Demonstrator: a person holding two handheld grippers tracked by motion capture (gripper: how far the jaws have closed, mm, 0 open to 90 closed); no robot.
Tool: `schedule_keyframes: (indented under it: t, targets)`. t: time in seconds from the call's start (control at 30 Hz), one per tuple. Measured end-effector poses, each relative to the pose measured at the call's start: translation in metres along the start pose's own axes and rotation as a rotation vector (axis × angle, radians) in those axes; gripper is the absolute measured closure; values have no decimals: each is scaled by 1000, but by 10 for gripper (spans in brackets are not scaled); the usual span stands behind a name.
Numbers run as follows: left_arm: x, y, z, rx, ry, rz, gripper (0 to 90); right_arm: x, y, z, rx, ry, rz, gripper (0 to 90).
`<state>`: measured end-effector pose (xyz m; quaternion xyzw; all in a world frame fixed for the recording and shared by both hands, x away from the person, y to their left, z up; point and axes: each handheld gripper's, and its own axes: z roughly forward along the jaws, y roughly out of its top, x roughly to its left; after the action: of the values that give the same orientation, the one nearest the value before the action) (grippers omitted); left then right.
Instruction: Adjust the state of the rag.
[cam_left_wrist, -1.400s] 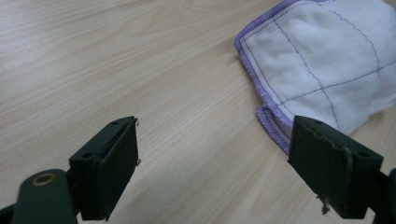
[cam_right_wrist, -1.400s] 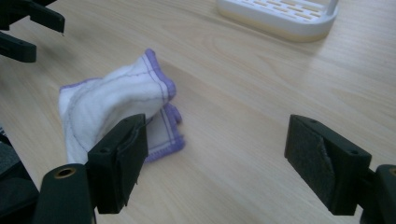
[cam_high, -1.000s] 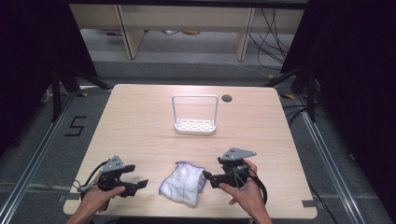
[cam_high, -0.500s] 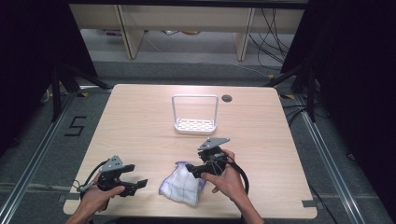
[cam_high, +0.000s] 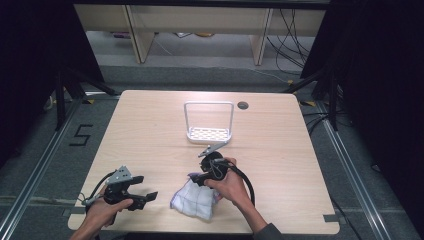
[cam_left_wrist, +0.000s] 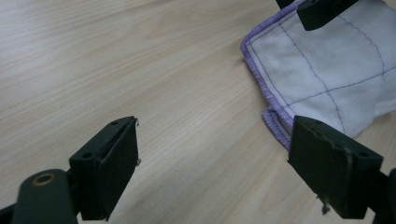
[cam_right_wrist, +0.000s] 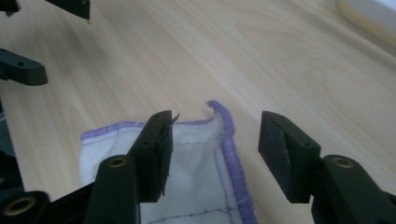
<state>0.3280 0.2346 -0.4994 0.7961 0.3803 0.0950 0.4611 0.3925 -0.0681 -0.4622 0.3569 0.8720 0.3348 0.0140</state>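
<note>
A white cloth (cam_high: 196, 199) with a purple stitched edge lies crumpled on the near part of the wooden table (cam_high: 150, 130), between the two hands. One corner of the cloth curls up a little in the right gripper view, and there the purple edge runs between the two black jaws.

The right gripper (cam_high: 200, 178) is low over the far edge of the cloth. Its jaws have just been closing, but they are not yet pressing: the cloth edge is between them and a gap remains on both sides. The right hand (cam_high: 226, 181) holds it from behind, and a black cable loops from it.

The left gripper (cam_high: 144, 198) is just beside the cloth, apart from it, with its jaws spread wide and nothing between them except bare table.

Farther away, near the middle of the table, stands a white rack (cam_high: 209, 122), and a small dark hole (cam_high: 243, 105) is beside it.
</note>
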Motion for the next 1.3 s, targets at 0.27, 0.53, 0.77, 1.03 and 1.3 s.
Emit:
schedule_keyframes:
  t: [0.27,0.53,0.77,1.03,1.3]
  targets:
    - [0,0,0,1,2,3,152,1,-2,0,-22,71,-76,841]
    - [-1,0,-1,-7,7,-5,153,14,10,-51,-164,99,-183,880]
    - [1,0,0,4,5,1,153,19,18,-109,-314,83,-229,881]
    - [-1,1,2,4,10,1,153,0,33,-169,-403,-54,-250,882]
    - [-8,5,14,28,-13,42,163,-27,13,-162,-392,-68,-174,882]
